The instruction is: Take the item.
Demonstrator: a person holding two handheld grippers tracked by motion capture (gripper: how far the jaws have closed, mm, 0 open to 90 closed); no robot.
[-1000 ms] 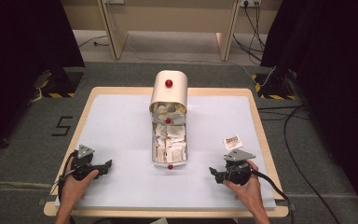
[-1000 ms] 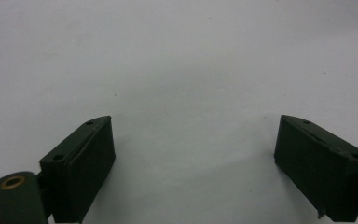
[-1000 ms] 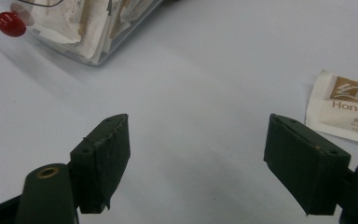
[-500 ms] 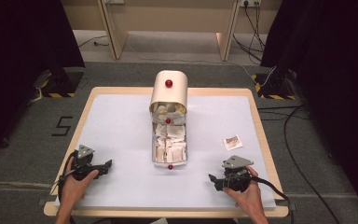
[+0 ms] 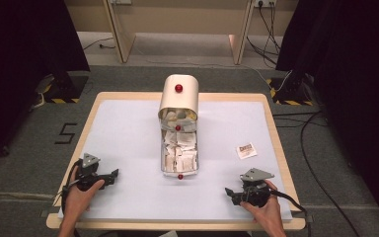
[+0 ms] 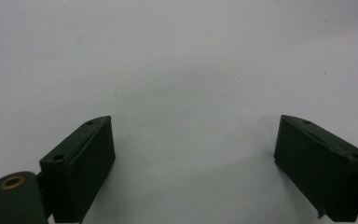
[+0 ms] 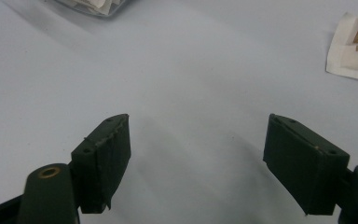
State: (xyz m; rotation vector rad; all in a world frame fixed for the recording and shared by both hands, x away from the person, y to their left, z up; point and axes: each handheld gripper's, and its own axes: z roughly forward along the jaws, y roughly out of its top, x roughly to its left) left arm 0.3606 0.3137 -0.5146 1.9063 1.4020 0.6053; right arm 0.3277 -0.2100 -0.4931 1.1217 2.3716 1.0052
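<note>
Right gripper (image 5: 233, 191), jaws wide and empty, rests near the table's (image 5: 128, 123) front right corner, sachet (image 5: 246, 150) lying apart toward the right edge, seemingly set out from the box (image 5: 179, 153).

Even overhead light falls on the pale surface (image 5: 128, 128), bright against the dark curtains at left and right. Shadows are soft and short. The high view is slightly soft; both gripper views are dimmer, grainy, with faint bluish cast and blurred far corners.
</note>
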